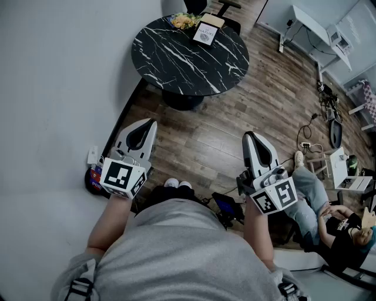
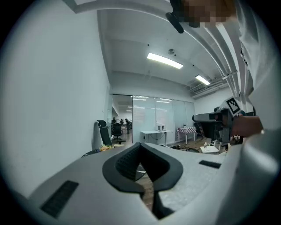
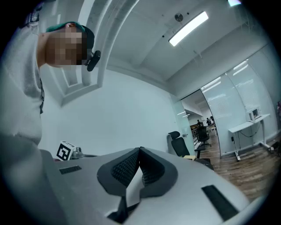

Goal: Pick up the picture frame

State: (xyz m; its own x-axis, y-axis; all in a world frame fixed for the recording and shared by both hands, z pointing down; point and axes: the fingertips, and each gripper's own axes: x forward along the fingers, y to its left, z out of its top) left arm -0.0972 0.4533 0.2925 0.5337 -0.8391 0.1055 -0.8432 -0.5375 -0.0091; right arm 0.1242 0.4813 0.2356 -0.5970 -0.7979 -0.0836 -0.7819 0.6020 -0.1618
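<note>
The picture frame [image 1: 205,32], a light wooden frame round a white print, stands at the far edge of a round black marble table [image 1: 176,59], next to a bunch of yellow flowers [image 1: 183,22]. Both grippers hover level over the wooden floor, well short of the table. My left gripper [image 1: 151,121] is shut with nothing between its jaws, and its tips meet in the left gripper view [image 2: 141,144]. My right gripper [image 1: 249,135] is likewise shut and empty [image 3: 140,149]. The frame does not show clearly in either gripper view.
A white wall [image 1: 53,88] runs close along my left. A person [image 1: 329,217] sits on the floor at the right beside a small white table [image 1: 346,170] and cables. An office chair [image 1: 226,9] stands behind the round table, and white desks [image 1: 317,29] are at the far right.
</note>
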